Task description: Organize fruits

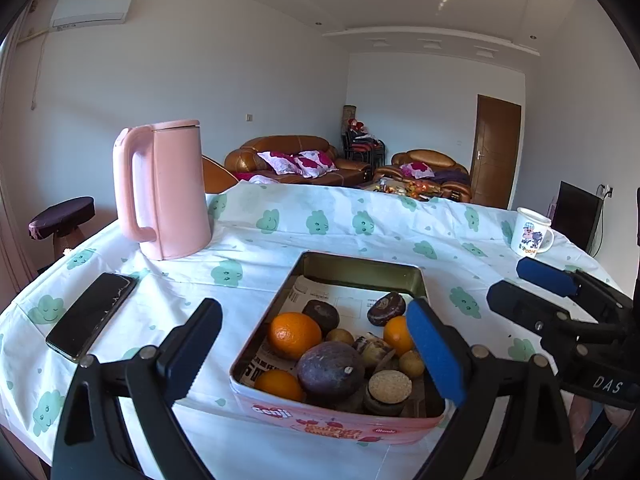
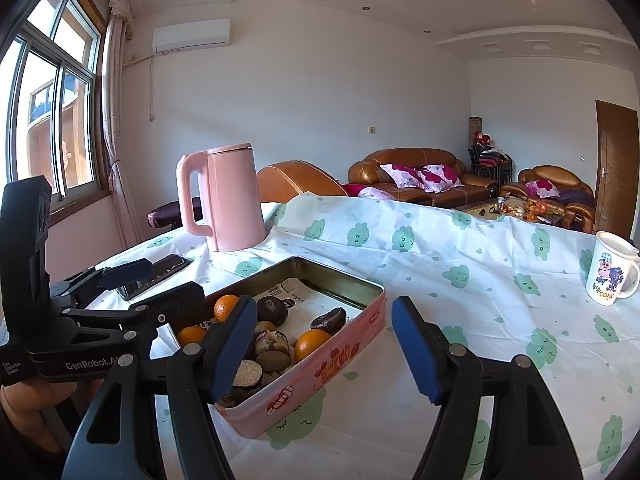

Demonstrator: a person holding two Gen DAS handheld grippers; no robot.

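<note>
A pink rectangular tin lined with newspaper stands on the table. It holds oranges, dark purple passion fruits and small brown fruits. My left gripper is open, its jaws on either side of the tin's near end, above the fruit. My right gripper is open and empty, over the tin's near right corner; it also shows in the left wrist view, to the right of the tin.
A pink kettle stands behind the tin on the left. A black phone lies left of the tin. A white cartoon mug stands at the far right. The cloth-covered table ends just behind them.
</note>
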